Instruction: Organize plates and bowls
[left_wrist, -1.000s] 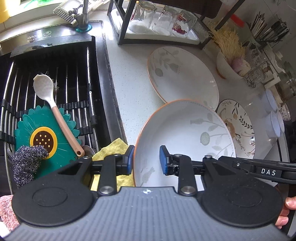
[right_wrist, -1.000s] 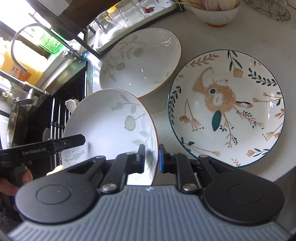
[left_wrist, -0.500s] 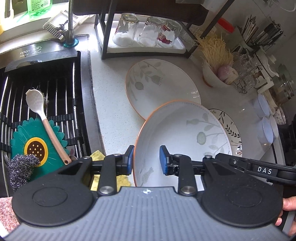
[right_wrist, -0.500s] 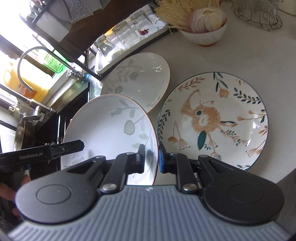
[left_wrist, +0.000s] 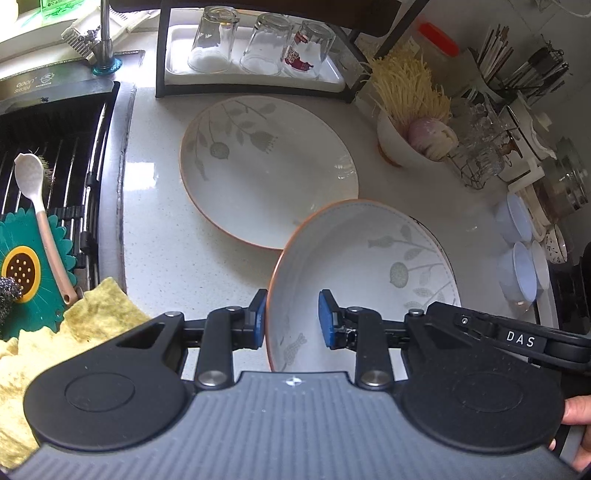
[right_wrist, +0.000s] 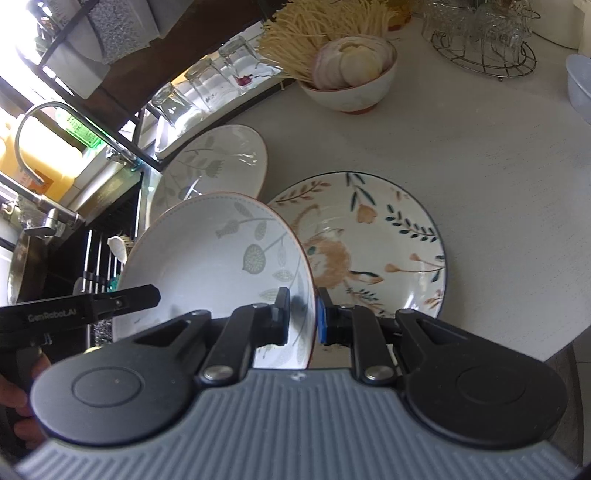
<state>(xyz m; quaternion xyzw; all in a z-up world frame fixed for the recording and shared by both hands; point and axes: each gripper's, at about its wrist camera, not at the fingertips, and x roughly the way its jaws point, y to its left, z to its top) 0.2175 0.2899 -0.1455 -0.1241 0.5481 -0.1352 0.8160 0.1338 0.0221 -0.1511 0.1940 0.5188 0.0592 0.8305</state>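
Left wrist view: the left tool (left_wrist: 291, 316) straddles the near rim of a tilted white leaf-patterned bowl (left_wrist: 369, 266), one blue pad outside, the other inside with a visible gap, so a firm grip cannot be confirmed. Right wrist view: the right tool (right_wrist: 302, 317) is clenched on the same bowl's (right_wrist: 221, 258) opposite rim, holding it raised over the pale surface (right_wrist: 461, 147). Beneath its far edge lies a floral plate (right_wrist: 388, 240); a second leaf-patterned bowl (left_wrist: 266, 166) rests flat just behind, near the sink rack (left_wrist: 59, 158). Three upturned glasses (left_wrist: 258, 44) stand on a tray beyond.
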